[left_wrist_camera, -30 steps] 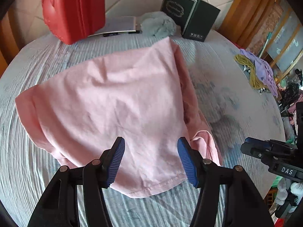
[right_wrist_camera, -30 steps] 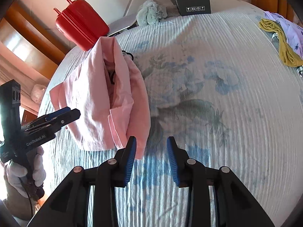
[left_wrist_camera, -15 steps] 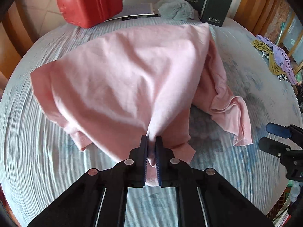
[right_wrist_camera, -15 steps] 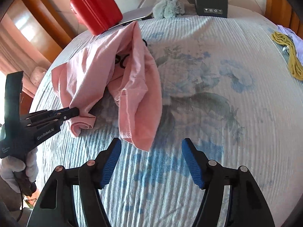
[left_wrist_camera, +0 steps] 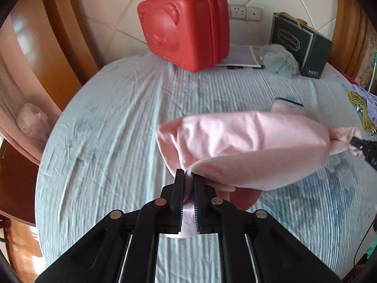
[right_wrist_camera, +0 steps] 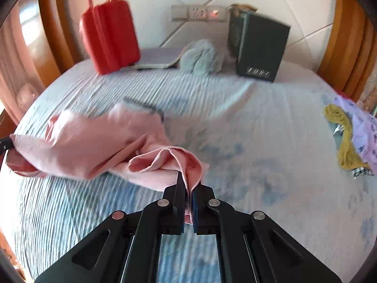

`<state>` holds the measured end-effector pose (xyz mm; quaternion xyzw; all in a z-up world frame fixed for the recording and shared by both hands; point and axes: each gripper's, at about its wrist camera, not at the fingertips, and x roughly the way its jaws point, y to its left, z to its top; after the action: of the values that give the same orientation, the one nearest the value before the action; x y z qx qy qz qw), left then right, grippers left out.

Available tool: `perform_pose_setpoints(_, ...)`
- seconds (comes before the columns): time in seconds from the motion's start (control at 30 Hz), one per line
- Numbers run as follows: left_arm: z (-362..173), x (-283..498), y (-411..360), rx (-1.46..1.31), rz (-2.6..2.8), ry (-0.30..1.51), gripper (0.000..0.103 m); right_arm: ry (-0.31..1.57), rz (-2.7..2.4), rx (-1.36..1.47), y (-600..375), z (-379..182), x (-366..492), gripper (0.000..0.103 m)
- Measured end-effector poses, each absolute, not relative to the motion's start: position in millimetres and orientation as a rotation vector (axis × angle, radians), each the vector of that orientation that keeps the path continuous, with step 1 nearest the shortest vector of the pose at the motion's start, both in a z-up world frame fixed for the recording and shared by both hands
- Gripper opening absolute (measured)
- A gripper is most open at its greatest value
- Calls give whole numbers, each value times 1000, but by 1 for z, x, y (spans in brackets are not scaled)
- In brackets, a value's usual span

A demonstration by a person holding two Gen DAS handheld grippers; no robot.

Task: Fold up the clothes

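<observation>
Pink garment point(left_wrist_camera: 247, 141), held at both ends above the bed point(left_wrist_camera: 106, 141).
Left gripper point(left_wrist_camera: 188, 198) and right gripper point(right_wrist_camera: 187, 202) each clamp its fabric, stretched between them. Far edge: red case point(left_wrist_camera: 188, 28), grey plush point(left_wrist_camera: 279, 59), dark box point(left_wrist_camera: 304, 44).

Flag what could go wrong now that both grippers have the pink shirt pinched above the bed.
1. The left gripper and right gripper each pinch only a small bunched bit of the pink shirt; pulling apart could slip an edge out.
2. The shirt hangs crumpled between them, so laying it down now may trap wrinkles.
3. The shirt's far edge trails on the bedsheet; dragging could ruck the sheet.
</observation>
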<state>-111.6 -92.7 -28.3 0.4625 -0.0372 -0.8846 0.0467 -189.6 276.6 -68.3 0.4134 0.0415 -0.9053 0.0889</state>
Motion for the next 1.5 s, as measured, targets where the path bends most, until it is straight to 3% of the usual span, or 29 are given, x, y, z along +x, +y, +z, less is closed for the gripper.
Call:
perform_pose_setpoints(0.23, 14, -93, -97, 1404, -2883, -52, 6, 71, -2909, 943, 335, 34, -153, 3)
perform_pose_setpoints(0.33, -7, -79, -76, 1569, -2900, -71, 6, 72, -2879, 1035, 346, 30, -121, 3)
perform_pose_setpoints(0.47, -58, -62, -55, 1819, -2824, -83, 8, 6, -2780, 1339, 378, -18, -85, 3)
perform_pose_setpoints(0.53, -75, -57, -51, 1874, -2776, -91, 13, -70, -2695, 1504, 392, -50, -72, 4)
perform_pose_setpoints(0.57, -83, -55, -49, 1895, -2753, -97, 23, -105, -2653, 1576, 398, -67, -66, 5)
perform_pose_setpoints(0.63, -82, -52, -52, 1873, -2742, -82, 34, -124, -2605, 1687, 405, -91, -59, 14)
perform_pose_setpoints(0.7, -68, -48, -62, 1815, -2769, -38, 38, -105, -2580, 1753, 408, -103, -53, 30)
perform_pose_setpoints(0.77, -51, -45, -74, 1724, -2794, -13, 56, -112, -2577, 1739, 410, -100, -48, 34)
perform_pose_setpoints(0.8, -45, -47, -82, 1681, -2791, -7, 59, -120, -2584, 1717, 411, -96, -48, 39)
perform_pose_setpoints(0.9, -38, -61, -104, 1590, -2765, 27, 60, -157, -2616, 1595, 410, -78, -65, 64)
perform_pose_setpoints(1.27, -89, -125, -111, 1680, -2675, 171, 60, -144, -2481, 1407, 330, -78, -190, 65)
perform_pose_setpoints(1.5, -107, -134, -101, 1716, -2660, 164, 60, 37, -2332, 1366, 256, -93, -242, 65)
